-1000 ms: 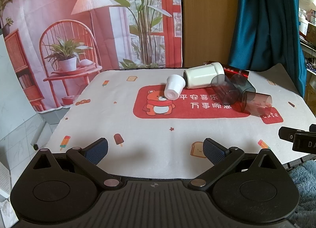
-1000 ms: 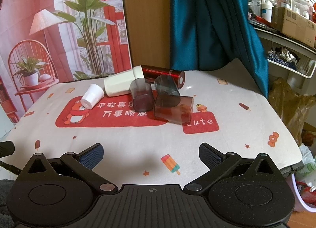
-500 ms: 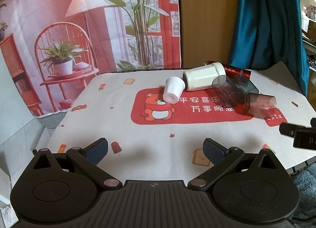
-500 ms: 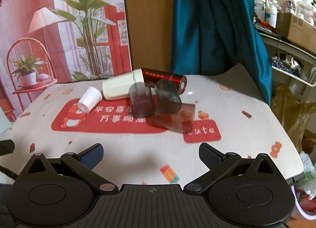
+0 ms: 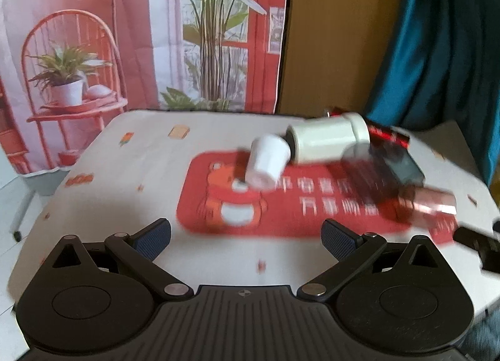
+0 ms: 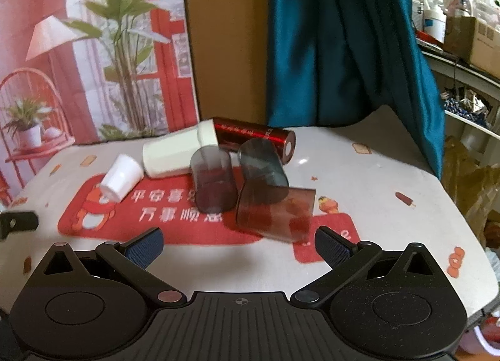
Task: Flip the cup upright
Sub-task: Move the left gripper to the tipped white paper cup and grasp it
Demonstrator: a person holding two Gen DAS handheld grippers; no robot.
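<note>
Left gripper [image 5: 246, 231] and right gripper [image 6: 239, 243]: fingers spread wide, grasping nothing, at bottom of frame. Small white cup [image 6: 122, 177] on its side at center left, touching cream cup [image 6: 178, 151]; smoky tumblers [image 6: 214, 183] alongside, center.

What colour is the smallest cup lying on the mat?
White, the small cup on its side; clearest in the right wrist view.

teal curtain [image 6: 343, 48], printed backdrop [image 5: 125, 32]
</note>
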